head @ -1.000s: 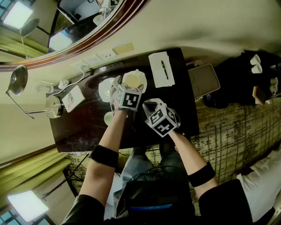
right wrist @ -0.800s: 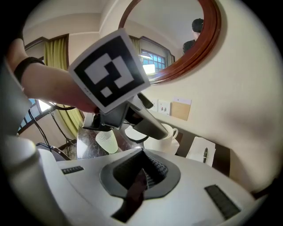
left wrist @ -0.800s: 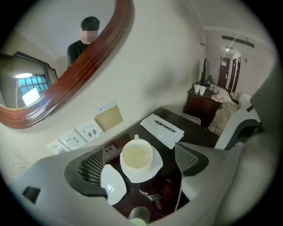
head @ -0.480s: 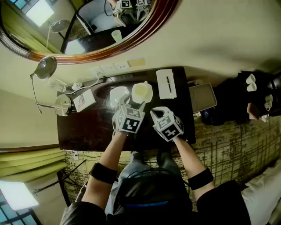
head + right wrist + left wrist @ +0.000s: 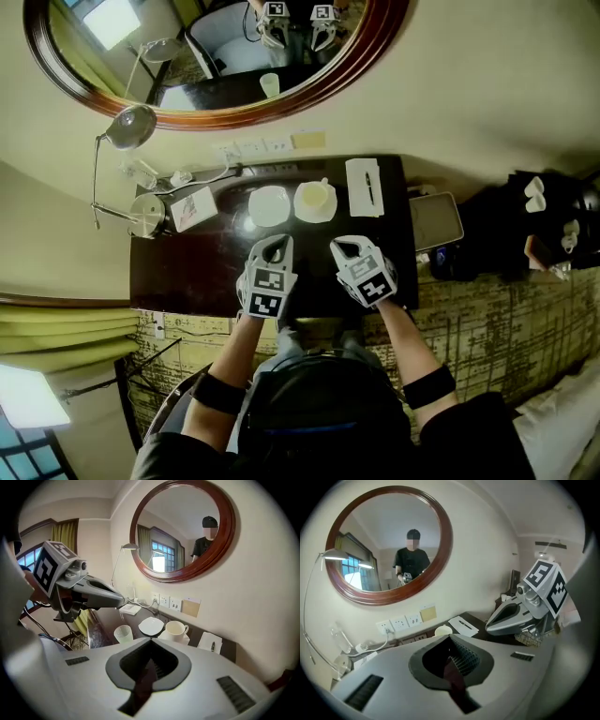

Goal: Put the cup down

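Both grippers are clenched, nothing in either. left gripper [image 5: 274,246]: jaws have just been closing and are fully together with nothing between them; a ribbed black pad shows inside the grey plastic nose. right gripper [image 5: 344,247]: jaws together, same grey shell and dark pad recess. Each one sees the other off to its side, marker cube on top. Both hang over the near edge of the dark glossy desk [image 5: 187,272].

Hidden or cut off:
- cream ceramic cup [image 5: 177,629]: from the left jaws only its rim clears the nose, dead ahead; the body is blocked. From the right jaws it shows nearly whole, just ahead and slightly right of the tips. It is upright with the handle to the right and stands on a white saucer [image 5: 186,640]. It is clear of both jaw pairs.
- frosted glass tumbler [image 5: 123,633]: ahead-left of the right jaws, base cut off by the gripper shell. It is visible only in the right gripper view.
- white notepad with black pen [image 5: 209,642]: ahead-right of the right jaws, lower edge cut off the same way.
- round white plate [image 5: 151,626]: beyond the tips, between tumbler and cup. Cannot tell whether it touches the saucer.

Further out:
- row of white wall sockets [image 5: 399,623] with a beige card [image 5: 428,614] beside them.
- oval mirror with red-brown wood frame [image 5: 185,531] above, a person [image 5: 205,543] reflected in it.
- metal desk lamp [image 5: 131,125], far left of the left jaws, with a thin curved stem.
- grey flat slab [image 5: 436,221], right of the desk; cannot tell what it is.
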Demonstrator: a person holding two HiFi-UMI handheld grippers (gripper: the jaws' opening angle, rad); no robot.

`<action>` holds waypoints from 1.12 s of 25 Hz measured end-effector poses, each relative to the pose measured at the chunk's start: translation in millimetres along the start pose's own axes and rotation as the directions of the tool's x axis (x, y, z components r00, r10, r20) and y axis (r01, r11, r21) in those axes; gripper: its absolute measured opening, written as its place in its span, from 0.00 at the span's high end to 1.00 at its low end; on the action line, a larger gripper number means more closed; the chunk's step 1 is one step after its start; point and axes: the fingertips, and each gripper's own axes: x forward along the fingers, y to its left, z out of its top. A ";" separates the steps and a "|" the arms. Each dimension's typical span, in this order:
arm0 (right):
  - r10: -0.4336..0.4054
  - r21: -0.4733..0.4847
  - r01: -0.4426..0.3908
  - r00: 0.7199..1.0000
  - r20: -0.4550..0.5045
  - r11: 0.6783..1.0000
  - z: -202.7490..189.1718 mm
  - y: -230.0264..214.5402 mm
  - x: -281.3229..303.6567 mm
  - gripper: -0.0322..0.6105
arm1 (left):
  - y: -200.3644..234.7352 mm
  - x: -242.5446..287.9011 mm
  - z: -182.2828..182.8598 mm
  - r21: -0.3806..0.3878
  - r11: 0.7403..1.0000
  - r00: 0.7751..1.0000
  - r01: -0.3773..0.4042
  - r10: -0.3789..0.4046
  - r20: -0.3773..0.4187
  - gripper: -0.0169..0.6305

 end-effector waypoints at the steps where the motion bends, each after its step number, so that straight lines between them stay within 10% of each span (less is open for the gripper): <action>1: 0.002 0.008 -0.003 1.000 0.005 1.000 1.3 2.6 0.3 0.95 | 2.0 -5.9 -3.2 -0.022 1.000 1.000 0.004 -0.004 0.012 0.97; 12: 0.012 0.160 -0.025 0.996 0.086 0.987 0.7 18.8 2.3 0.95 | 60.0 -71.0 -56.6 -0.318 0.948 0.989 -0.002 0.048 0.139 0.97; 28: 0.028 0.164 -0.034 0.999 0.040 0.986 -19.9 34.6 7.2 0.95 | 77.1 -75.9 -98.3 -0.368 0.928 0.994 -0.065 0.091 0.054 0.97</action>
